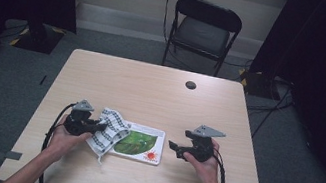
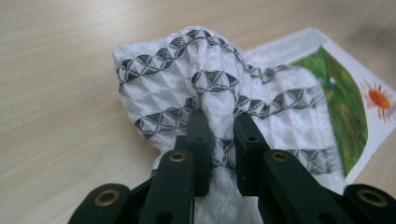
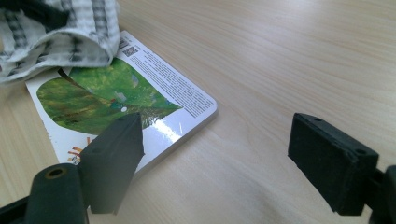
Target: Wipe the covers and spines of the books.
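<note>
At the desk's [image 1: 151,89] near edge, my left claw [image 2: 218,128] clamps a bunched fold of the patterned cloth [image 2: 205,88], lifting it off the left end of the picture book [image 1: 141,144] it draped over. My right claw [image 1: 180,151], jaws spread wide and empty, waits just beside the book's right edge.

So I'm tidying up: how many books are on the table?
1: a picture book lies flat at the table's near middle, its left end under the patterned cloth. Nothing shows of another beneath the cloth.

white black-patterned cloth [image 2: 205,93] bunched, pinched, draped over book's left end.
</note>
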A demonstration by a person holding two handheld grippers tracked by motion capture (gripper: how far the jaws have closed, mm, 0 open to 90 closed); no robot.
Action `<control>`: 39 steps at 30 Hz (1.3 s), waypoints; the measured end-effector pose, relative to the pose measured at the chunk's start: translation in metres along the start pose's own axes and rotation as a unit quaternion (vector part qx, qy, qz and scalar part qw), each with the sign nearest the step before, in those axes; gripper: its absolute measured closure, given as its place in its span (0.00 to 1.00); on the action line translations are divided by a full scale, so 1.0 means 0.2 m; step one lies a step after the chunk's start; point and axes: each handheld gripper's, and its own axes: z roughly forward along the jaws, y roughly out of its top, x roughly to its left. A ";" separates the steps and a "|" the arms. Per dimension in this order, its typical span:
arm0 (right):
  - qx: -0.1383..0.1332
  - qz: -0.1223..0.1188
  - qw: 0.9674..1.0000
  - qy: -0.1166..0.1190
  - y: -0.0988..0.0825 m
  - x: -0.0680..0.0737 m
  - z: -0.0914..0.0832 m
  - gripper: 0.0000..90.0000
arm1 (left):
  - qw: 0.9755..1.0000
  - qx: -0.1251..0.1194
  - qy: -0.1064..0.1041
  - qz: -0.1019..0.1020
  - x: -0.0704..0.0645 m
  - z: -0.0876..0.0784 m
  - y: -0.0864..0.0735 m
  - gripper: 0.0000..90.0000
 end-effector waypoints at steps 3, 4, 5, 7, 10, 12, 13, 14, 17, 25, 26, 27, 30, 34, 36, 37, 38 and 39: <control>0.004 0.002 1.000 0.000 0.00 0.00 0.01 0.20 | 1.000 -0.013 0.005 0.003 0.01 -0.05 0.01 0.88; 0.005 0.002 1.000 -0.001 0.00 0.00 0.01 0.20 | 1.000 -0.009 0.007 0.003 0.02 -0.05 0.00 0.88; 0.006 0.001 1.000 -0.001 0.00 0.00 0.01 0.20 | 1.000 -0.002 0.012 0.007 0.03 -0.06 -0.01 0.88; 0.006 0.001 1.000 -0.002 0.00 0.00 0.01 0.20 | 1.000 0.003 0.021 -0.001 0.07 -0.08 -0.03 0.88; 0.006 -0.001 1.000 -0.001 0.00 0.00 0.01 0.20 | 0.999 -0.010 0.036 -0.013 0.11 -0.12 -0.04 0.88; 0.006 -0.001 1.000 0.000 0.00 0.00 0.01 0.20 | 0.998 -0.025 0.040 -0.038 0.15 -0.14 -0.04 0.88; 0.006 0.000 1.000 0.000 0.00 0.00 0.01 0.20 | 0.998 -0.018 0.055 -0.033 0.17 -0.14 -0.04 0.88; 0.007 0.000 1.000 0.000 0.00 0.00 0.01 0.20 | 0.997 -0.019 0.062 -0.031 0.18 -0.14 -0.05 0.88; 0.007 -0.001 1.000 0.000 -0.01 0.00 0.01 0.20 | 0.997 -0.006 0.072 -0.034 0.22 -0.14 -0.07 0.88; 0.010 0.003 1.000 -0.001 -0.01 -0.01 0.01 0.20 | 0.994 0.011 0.095 -0.044 0.29 -0.17 -0.13 0.87; 0.011 0.003 1.000 -0.002 -0.01 -0.01 0.02 0.20 | 0.994 0.015 0.099 -0.045 0.30 -0.17 -0.13 0.87; 0.012 0.002 1.000 -0.002 -0.01 -0.01 0.02 0.20 | 0.993 0.021 0.103 -0.048 0.31 -0.17 -0.14 0.87; 0.014 -0.002 1.000 -0.001 -0.01 0.00 0.02 0.20 | 0.992 0.039 0.110 -0.047 0.31 -0.14 -0.16 0.87; 0.015 0.004 1.000 0.000 -0.01 0.00 0.02 0.21 | 0.992 0.042 0.115 -0.039 0.32 -0.13 -0.17 0.85; 0.016 0.004 1.000 0.001 -0.01 0.00 0.02 0.21 | 0.991 0.043 0.120 -0.033 0.32 -0.13 -0.17 0.84; 0.016 0.004 1.000 0.001 -0.01 0.00 0.02 0.22 | 0.991 0.047 0.122 -0.031 0.32 -0.13 -0.17 0.83; 0.016 0.003 1.000 0.001 -0.01 0.00 0.02 0.22 | 0.990 0.045 0.127 -0.034 0.31 -0.13 -0.17 0.82; 0.016 0.002 1.000 0.001 -0.01 0.00 0.02 0.22 | 0.990 0.045 0.130 -0.039 0.31 -0.13 -0.17 0.79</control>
